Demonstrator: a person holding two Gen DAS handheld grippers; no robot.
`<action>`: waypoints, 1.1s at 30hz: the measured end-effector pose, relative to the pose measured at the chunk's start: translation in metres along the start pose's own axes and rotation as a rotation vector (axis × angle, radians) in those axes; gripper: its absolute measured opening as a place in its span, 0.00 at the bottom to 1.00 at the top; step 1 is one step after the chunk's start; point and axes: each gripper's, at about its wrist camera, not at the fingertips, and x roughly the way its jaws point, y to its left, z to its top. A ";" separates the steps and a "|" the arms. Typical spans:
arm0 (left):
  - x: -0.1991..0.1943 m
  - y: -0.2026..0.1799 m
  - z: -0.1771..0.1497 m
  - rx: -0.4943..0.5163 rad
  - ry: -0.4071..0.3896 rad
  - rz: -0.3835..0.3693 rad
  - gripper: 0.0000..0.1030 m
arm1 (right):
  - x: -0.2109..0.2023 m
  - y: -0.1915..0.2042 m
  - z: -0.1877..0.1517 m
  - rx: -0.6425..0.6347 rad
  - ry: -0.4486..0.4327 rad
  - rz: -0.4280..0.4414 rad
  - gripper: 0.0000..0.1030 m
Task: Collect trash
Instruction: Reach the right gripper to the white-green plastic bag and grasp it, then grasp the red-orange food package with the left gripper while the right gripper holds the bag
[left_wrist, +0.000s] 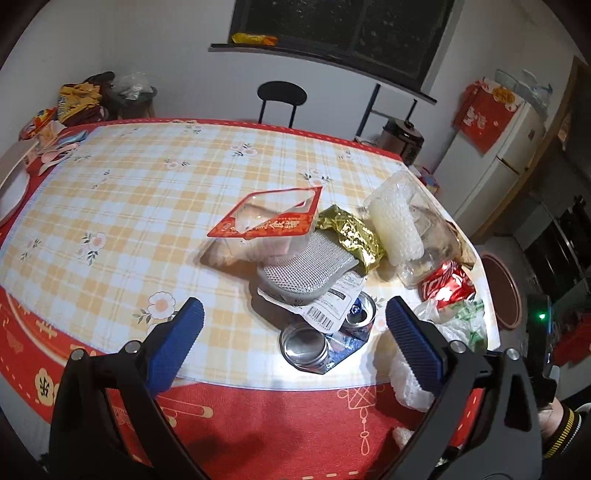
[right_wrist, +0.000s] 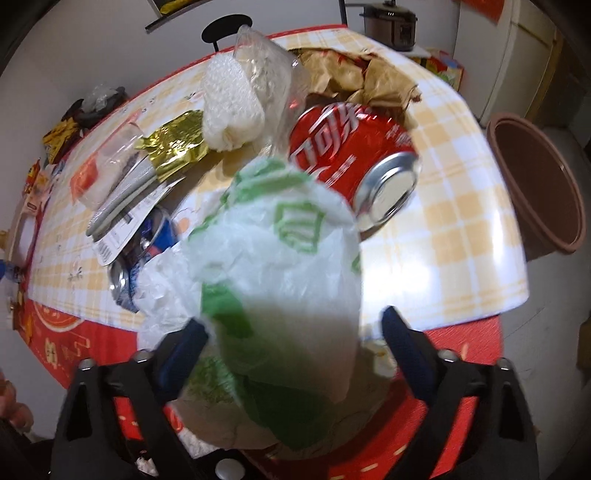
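Note:
A pile of trash lies on the checked tablecloth (left_wrist: 147, 206): a clear tray with a red-rimmed lid (left_wrist: 264, 225), a gold foil wrapper (left_wrist: 351, 232), bubble wrap (left_wrist: 395, 225), a crushed red cola can (left_wrist: 447, 286), crushed blue cans (left_wrist: 317, 339) and a white-and-green plastic bag (left_wrist: 458, 325). My left gripper (left_wrist: 295, 347) is open just above the blue cans. My right gripper (right_wrist: 291, 350) is open, its fingers on either side of the white-and-green bag (right_wrist: 280, 266). The red can (right_wrist: 351, 158) lies just beyond the bag.
A brown round bin (right_wrist: 535, 177) stands on the floor off the table's right edge. A black chair (left_wrist: 282, 98) stands at the far side. Bags and wrappers (left_wrist: 77, 99) crowd the far left corner. A fridge (left_wrist: 498, 147) is at right.

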 end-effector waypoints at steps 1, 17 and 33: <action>0.002 0.001 0.000 0.004 0.005 -0.010 0.94 | -0.001 0.001 -0.001 0.001 -0.004 0.004 0.72; 0.012 0.020 0.000 0.064 0.051 -0.070 0.89 | -0.036 0.020 -0.016 0.042 -0.165 0.076 0.31; 0.056 0.003 0.045 0.315 0.009 -0.023 0.83 | -0.063 0.013 0.002 0.073 -0.283 0.089 0.31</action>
